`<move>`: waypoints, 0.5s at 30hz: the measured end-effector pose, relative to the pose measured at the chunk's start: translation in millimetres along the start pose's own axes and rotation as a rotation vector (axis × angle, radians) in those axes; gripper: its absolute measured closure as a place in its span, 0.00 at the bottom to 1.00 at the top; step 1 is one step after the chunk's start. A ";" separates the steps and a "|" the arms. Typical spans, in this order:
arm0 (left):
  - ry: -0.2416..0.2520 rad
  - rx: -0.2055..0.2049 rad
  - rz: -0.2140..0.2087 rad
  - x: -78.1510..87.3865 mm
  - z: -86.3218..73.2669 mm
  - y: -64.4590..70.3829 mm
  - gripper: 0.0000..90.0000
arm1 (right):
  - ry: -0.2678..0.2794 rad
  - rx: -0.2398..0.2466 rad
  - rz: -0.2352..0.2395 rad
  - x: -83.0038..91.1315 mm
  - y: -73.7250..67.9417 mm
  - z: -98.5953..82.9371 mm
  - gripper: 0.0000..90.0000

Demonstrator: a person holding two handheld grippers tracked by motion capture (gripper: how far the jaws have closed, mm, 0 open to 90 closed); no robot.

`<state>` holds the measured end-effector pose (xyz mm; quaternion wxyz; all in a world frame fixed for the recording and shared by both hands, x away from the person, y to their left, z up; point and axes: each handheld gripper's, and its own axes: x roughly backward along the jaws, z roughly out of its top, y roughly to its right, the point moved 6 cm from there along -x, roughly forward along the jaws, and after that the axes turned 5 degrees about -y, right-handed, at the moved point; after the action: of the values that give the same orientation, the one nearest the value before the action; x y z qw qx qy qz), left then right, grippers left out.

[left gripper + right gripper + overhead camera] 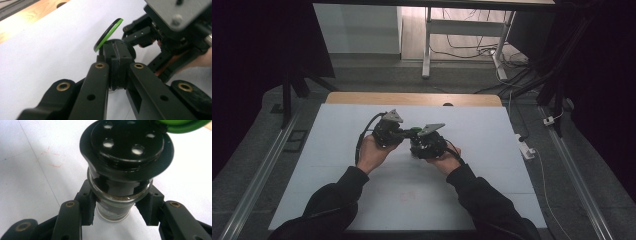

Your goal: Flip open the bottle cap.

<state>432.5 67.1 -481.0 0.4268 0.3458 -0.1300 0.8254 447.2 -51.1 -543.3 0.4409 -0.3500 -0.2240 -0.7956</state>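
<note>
- We've got a small glass shaker jar [117, 205] held up over the white tabletop [492, 130], between the two grippers, roughly mid-table.
- The right gripper [117, 207] has its jaws closed on the jar's glass neck, just under the black sifter top [126, 150] with its round holes.
- The left gripper [116, 72] has its jaws pinched shut on the black cap from the side, and the green flip lid [108, 33] stands swung open above it.
- Risk one, as we see it: the glass is smooth and round, so a twist from the left could spin it in the right jaws instead of moving the cap.
- Risk two: the holes are uncovered, so tipping the jar could shake its contents onto the tabletop.
- Risk three: the open lid hangs on a thin hinge near the right gripper's body; a bump could snap it.
- Writing? We can read none: no label or brand faces us, just faint red marks [53, 160] on the tabletop.
</note>
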 end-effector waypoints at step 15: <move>-0.027 0.015 0.021 0.6 0.8 -13.2 0.98 | 0.001 0.004 0.000 0.2 0.1 -0.2 0.59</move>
<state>443.1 74.9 -481.1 0.4138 0.3589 -0.1332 0.8260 447.1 -51.4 -543.3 0.4416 -0.3488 -0.2255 -0.7953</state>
